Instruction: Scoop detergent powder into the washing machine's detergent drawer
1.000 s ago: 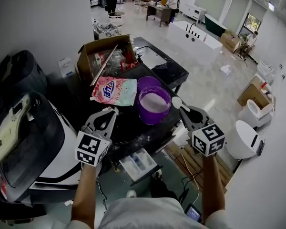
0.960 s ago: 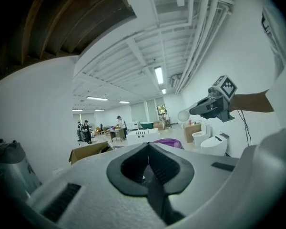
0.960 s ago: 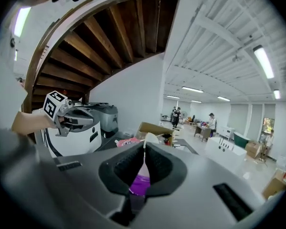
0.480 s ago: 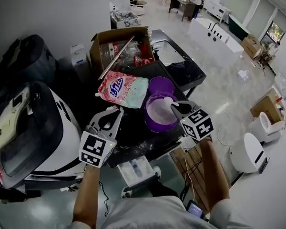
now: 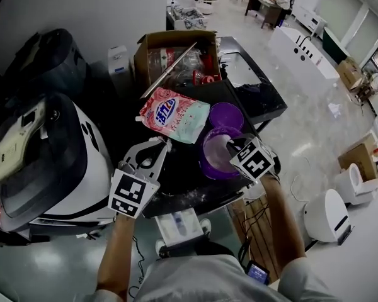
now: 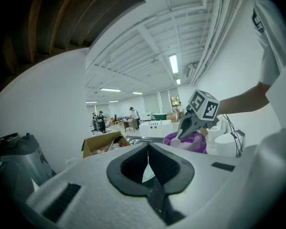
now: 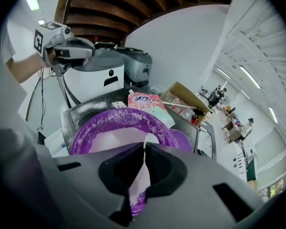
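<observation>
1. The right hand-held gripper (image 7: 144, 149) is clenched on the thin handle of the scoop (image 7: 138, 185). That handle could twist between the jaws and tip the load.
2. Just ahead of it, the purple tub (image 7: 86, 128) of powder (image 7: 114, 140) could slide on the surface (image 5: 176, 180) if the scoop digs hard.
3. The drawer (image 5: 179, 224) stands open below and behind it, so powder may spill on that carry.
4. Off to its side, the left hand-held gripper (image 6: 148, 149) is closed on nothing and steadies nothing.

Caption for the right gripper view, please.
Right gripper, jaws shut on the white scoop, above the purple powder tub.
</observation>
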### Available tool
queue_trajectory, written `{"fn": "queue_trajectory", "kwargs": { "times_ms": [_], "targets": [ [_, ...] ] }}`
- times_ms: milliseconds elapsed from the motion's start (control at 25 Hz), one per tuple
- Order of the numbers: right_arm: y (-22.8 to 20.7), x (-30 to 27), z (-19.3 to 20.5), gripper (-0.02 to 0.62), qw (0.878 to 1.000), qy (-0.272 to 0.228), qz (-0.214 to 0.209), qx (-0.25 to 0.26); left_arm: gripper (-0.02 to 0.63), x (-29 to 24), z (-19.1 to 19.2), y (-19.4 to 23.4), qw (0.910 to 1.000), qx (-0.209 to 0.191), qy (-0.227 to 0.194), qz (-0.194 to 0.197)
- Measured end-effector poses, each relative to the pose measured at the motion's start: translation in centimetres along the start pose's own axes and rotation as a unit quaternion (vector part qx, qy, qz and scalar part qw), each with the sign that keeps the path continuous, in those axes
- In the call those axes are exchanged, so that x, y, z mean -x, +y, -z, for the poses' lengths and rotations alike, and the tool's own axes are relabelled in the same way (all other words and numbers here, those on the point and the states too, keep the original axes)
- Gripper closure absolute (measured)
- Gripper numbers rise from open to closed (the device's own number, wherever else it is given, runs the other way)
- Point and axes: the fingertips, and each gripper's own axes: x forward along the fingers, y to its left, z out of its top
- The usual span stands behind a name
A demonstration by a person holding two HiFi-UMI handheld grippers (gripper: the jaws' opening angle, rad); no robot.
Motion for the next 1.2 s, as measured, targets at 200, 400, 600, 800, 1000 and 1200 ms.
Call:
{"fn": "queue_trajectory", "kwargs": {
  "times_ms": [200, 400, 600, 800, 1000, 1200],
  "targets": [
    [0.2, -1.6, 0.0, 0.591, 0.998, 0.034, -0.019, 0.041, 0.595, -0.1, 0.4, 0.9, 0.9999, 0.000, 0.006, -0.015],
    [0.3, -2.4, 0.0, 0.591, 0.996, 0.053, -0.028, 0.071, 0.595, -0.1, 1.0, 1.5, 0.9995, 0.009, 0.013, -0.029],
    [0.9, -2.9, -0.2, 0.591, 0.993, 0.058, -0.050, 0.086, 0.595, 0.0, 1.6, 2.1, 0.9988, 0.018, 0.018, -0.041],
    [2.3, -3.6, -0.6, 0.589, 0.991, 0.055, -0.082, 0.087, 0.595, 0.5, 2.2, 2.7, 0.9979, 0.024, 0.025, -0.054],
    [3.6, -4.3, -0.9, 0.589, 0.990, 0.057, -0.110, 0.074, 0.595, 1.3, 2.7, 3.5, 0.9971, 0.027, 0.032, -0.065],
    [4.7, -4.8, -0.7, 0.589, 0.987, 0.063, -0.138, 0.054, 0.595, 1.9, 3.1, 4.0, 0.9965, 0.029, 0.036, -0.070]
  ]
}}
